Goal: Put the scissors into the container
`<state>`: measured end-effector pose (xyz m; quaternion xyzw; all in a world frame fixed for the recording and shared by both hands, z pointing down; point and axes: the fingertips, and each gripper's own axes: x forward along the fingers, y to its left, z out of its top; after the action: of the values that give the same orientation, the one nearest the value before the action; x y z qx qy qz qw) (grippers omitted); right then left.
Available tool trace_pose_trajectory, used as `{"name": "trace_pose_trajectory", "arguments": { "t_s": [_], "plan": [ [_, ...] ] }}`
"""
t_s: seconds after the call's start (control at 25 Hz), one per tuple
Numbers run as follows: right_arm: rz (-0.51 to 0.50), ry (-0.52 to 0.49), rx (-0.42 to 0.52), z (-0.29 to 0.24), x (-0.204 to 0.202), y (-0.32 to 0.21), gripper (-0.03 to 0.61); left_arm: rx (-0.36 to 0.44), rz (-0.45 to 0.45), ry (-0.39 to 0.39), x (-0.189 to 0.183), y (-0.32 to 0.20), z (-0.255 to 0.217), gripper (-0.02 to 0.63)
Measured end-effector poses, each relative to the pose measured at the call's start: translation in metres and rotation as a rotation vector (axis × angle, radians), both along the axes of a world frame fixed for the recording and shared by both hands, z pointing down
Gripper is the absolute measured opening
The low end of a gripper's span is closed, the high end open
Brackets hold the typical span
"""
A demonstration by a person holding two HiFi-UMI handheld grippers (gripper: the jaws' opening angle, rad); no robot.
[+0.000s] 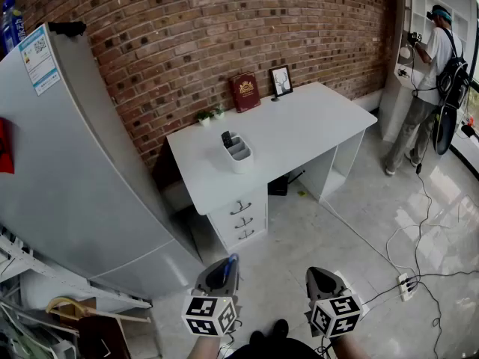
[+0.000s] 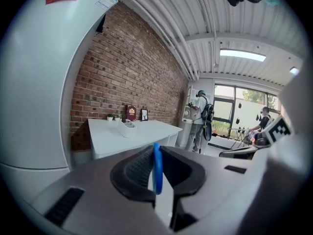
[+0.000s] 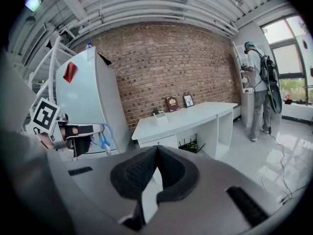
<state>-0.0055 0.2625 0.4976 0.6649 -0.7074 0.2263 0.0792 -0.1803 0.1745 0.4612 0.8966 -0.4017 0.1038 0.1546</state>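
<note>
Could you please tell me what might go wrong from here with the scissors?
The left tongs pinch the scissors by a thin blue handle, so they could slip out on the way to the desk. The container has narrow compartments, one holding a black item, so the drop may miss.

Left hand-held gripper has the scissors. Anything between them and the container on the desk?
Nothing visible. The left hand-held gripper is shut on the scissors, away from the desk; only floor lies between. The container stands near the desk's front edge, with the refrigerator off to the left.
</note>
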Motion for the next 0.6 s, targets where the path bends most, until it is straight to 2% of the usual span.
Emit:
{"name": "trace_pose_trajectory", "arguments": {
  "t_s": [0.6],
  "plan": [
    [0.0, -0.013, 0.013, 0.0, 0.016, -0.012, 0.0, -0.007, -0.008, -0.014, 0.019, -0.008, 0.002, 0.043]
  ]
}}
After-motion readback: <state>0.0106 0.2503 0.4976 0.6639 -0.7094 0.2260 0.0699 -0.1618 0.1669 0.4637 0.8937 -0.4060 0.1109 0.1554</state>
